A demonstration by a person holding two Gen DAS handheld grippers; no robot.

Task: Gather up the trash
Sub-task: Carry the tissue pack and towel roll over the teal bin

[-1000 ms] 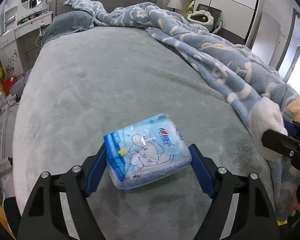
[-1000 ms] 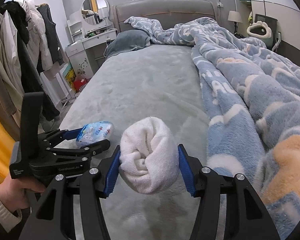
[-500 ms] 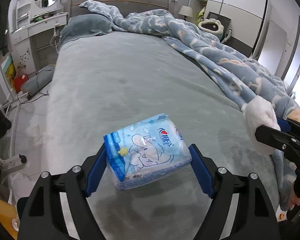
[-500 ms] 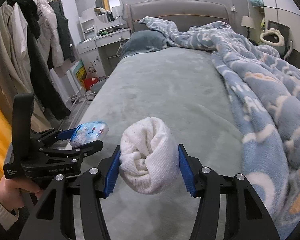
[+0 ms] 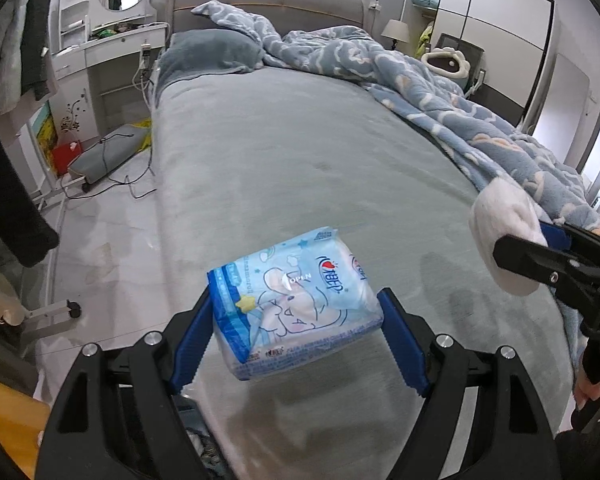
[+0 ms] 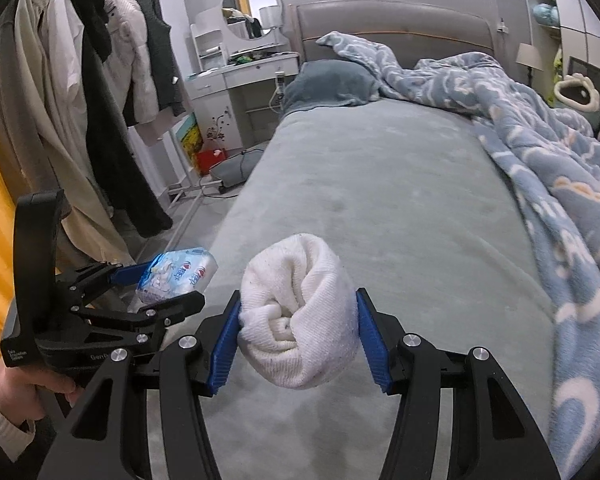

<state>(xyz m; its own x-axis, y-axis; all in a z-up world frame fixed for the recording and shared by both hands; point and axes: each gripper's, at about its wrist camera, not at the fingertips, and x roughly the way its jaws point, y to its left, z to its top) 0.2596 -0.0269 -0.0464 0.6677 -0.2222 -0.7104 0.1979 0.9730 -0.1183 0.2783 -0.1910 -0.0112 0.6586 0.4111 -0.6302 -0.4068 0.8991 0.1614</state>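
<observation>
Squeezing a blue tissue pack (image 5: 296, 304) in the left gripper (image 5: 296, 322), low in the frame. Pinching a rolled white sock (image 6: 300, 312) in the right gripper (image 6: 298, 334), above the grey bed (image 6: 380, 184).

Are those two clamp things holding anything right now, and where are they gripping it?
Yes. The left gripper pinches a blue tissue pack by its two short ends; the right gripper squeezes a rolled white sock across its sides.

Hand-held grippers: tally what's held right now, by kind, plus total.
Tissue packs: 1, blue tissue pack clamped in the left hand-held gripper.
Rolled cloths: 1, white rolled cloth clamped in the right hand-held gripper.
Total held: 2
</observation>
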